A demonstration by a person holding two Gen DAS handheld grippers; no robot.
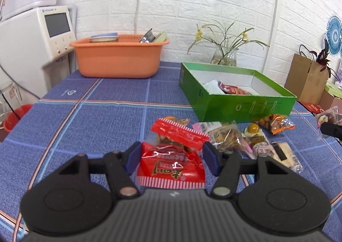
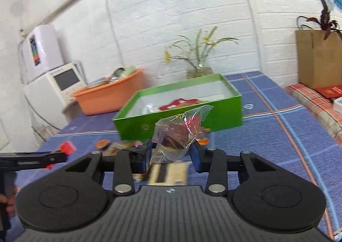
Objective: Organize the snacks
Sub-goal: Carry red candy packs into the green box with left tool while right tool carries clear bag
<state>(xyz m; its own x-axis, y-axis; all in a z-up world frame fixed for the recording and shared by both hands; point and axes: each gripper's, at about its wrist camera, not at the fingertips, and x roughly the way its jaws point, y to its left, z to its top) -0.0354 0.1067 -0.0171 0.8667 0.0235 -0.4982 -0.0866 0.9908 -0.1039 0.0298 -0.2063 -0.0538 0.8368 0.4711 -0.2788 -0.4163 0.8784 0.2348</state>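
Left gripper (image 1: 171,157) is clamped on a red packet (image 1: 171,169), pads pressing its two side edges so the flat face lies level between the jaws; packet looks lifted off the cloth, likely so it can clear the box wall. Right gripper (image 2: 172,154) pinches a clear bag (image 2: 178,135) of dark red fruit low on its body, crimped top standing up and forward. The jaws have closed in on the bag and grip it. Green box (image 1: 239,107) sits open on the blue checked table (image 1: 85,126), a few packets already inside, so it reads as the collecting bin. Loose snacks (image 1: 233,137) lie heaped just in front of its near wall, within short reach. Orange tub (image 1: 119,60) with dishes stands well apart at the back, seemingly unrelated. Both grippers point toward the box.
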